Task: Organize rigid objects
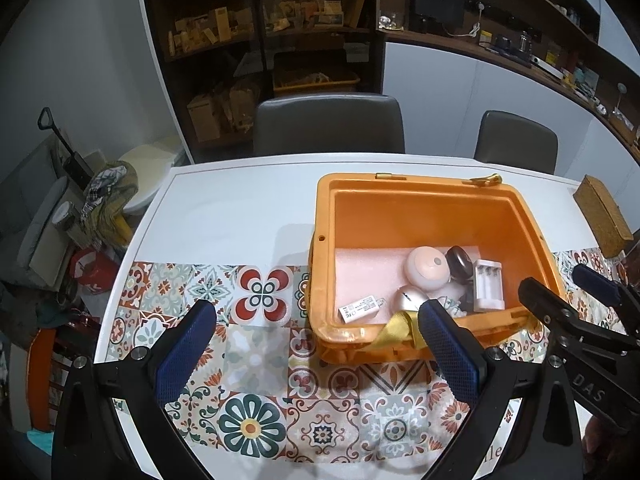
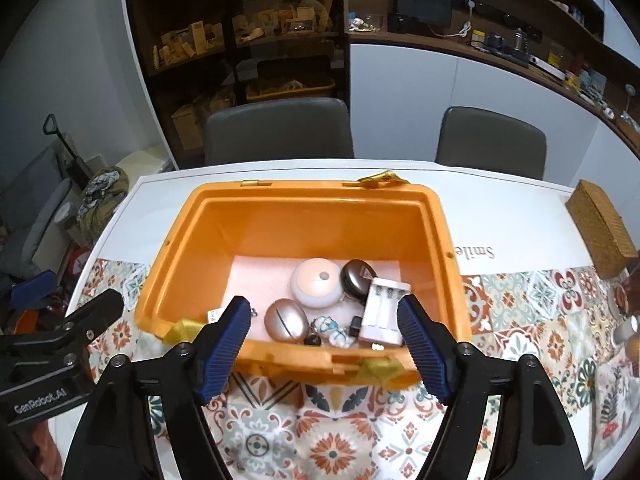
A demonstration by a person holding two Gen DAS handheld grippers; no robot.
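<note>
Right wrist view: your right gripper (image 2: 324,348) hangs wide open, empty, at the orange bin's (image 2: 304,200) near rim. White charger (image 2: 383,312) inside: probably light, stiff; grip its long sides. Left gripper (image 1: 316,344) also wide.

orange box (image 2: 434,240), gadgets inside, spread fingers (image 2: 420,346)

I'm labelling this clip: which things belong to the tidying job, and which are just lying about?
Job:
orange plastic bin
round white puck light
white battery charger
bronze egg-shaped case
dark round case

Lying about:
woven wicker box
grey chairs
</note>
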